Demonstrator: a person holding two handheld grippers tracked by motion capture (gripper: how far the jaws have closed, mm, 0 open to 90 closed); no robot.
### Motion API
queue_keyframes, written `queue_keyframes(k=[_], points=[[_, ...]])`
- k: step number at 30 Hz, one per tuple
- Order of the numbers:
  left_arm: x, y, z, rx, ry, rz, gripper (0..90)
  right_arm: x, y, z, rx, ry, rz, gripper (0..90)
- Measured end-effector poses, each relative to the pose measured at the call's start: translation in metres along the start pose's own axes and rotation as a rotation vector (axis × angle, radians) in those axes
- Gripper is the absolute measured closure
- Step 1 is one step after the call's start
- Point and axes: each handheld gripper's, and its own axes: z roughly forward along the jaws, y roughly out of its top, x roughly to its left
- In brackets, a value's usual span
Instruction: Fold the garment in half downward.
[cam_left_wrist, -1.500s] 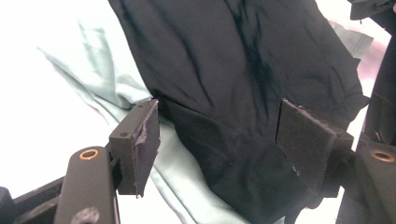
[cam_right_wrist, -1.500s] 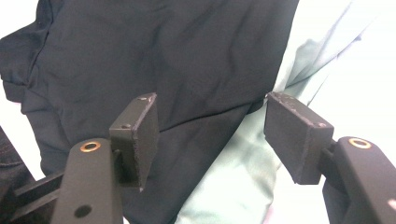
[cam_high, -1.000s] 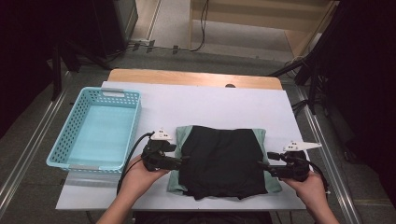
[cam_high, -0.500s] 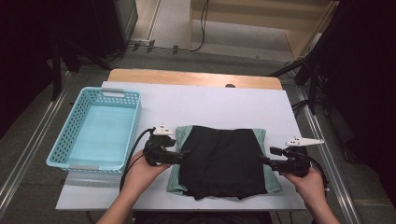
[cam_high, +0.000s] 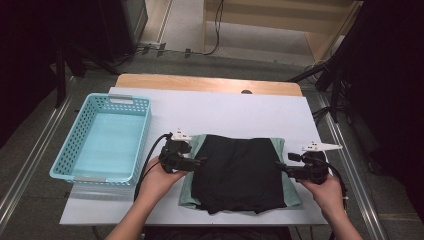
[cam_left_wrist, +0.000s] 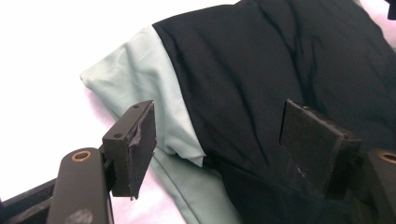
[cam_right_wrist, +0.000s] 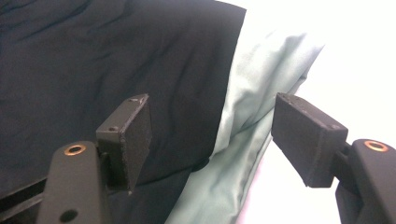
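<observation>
On table (cam_high: 225, 112) front centre: folded black garment (cam_high: 239, 170) on pale green one (cam_high: 292, 192), no readable writing, long axis running near-to-far. Left gripper (cam_high: 196, 162) & right gripper (cam_high: 280, 167) flank its side edges, both unclenched, nothing pinched; right jaws have just been widening.

White-topped counter (cam_high: 235, 112) with a wooden strip (cam_high: 210, 83) along its far edge. Grey floor (cam_high: 65, 100) around it, dim. Metal rails (cam_high: 30, 165) at both sides. Pale wooden shelving (cam_high: 280, 15) behind, black cables (cam_high: 218, 25) trailing past it.

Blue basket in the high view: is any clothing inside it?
No. The blue basket holds nothing, while the black garment lies on the pale green garment on the table beside it.
</observation>
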Motion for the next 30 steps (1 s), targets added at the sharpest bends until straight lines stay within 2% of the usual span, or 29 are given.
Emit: queue_keyframes(k=[30], points=[[0.011,0.014,0.023,0.004,0.059,-0.003,28.2,-0.005,0.019,0.024,-0.007,-0.052,0.006,24.6]])
